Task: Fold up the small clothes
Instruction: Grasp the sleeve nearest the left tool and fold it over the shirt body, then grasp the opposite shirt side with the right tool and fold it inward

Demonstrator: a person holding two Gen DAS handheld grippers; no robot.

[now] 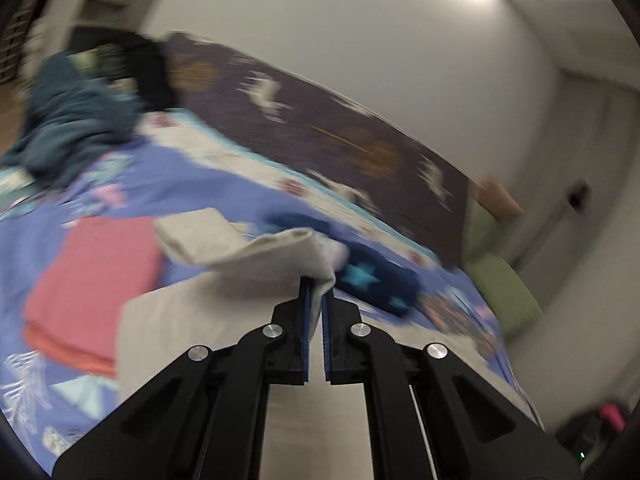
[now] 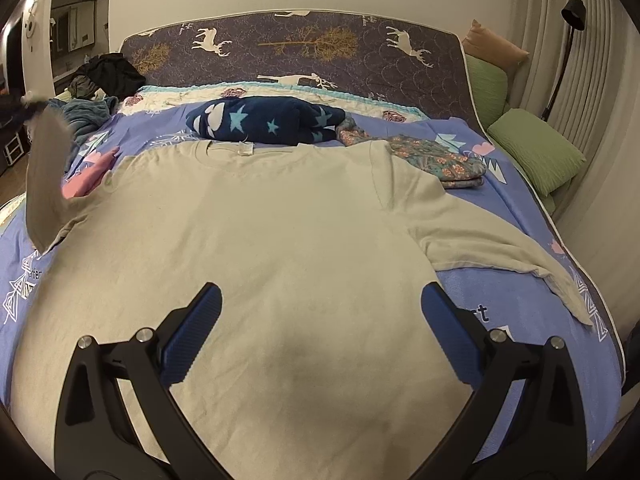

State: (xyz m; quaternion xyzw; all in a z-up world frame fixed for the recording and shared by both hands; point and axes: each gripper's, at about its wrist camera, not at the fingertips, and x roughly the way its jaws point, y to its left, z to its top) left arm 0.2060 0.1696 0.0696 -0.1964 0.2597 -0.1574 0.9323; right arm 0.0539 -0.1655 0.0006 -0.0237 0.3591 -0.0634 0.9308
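Note:
A beige long-sleeved shirt point(image 2: 280, 220) lies spread front-down on the bed, collar toward the headboard. My left gripper point(image 1: 318, 286) is shut on the cuff end of its left sleeve point(image 1: 280, 260), and beige cloth bunches between and over the blue pads. In the right wrist view that sleeve point(image 2: 44, 176) hangs lifted above the bed's left edge. The other sleeve point(image 2: 500, 248) rests flat at the right. My right gripper point(image 2: 320, 320) hovers open over the shirt's lower body, and nothing is between its fingers.
A navy star-patterned bundle point(image 2: 268, 120) and a folded floral garment point(image 2: 440, 160) lie beyond the collar. Folded pink point(image 1: 92, 280) and beige point(image 1: 196, 236) pieces sit left of the shirt. A teal heap point(image 1: 76, 120) is at the far left, green pillows point(image 2: 536, 152) at the right.

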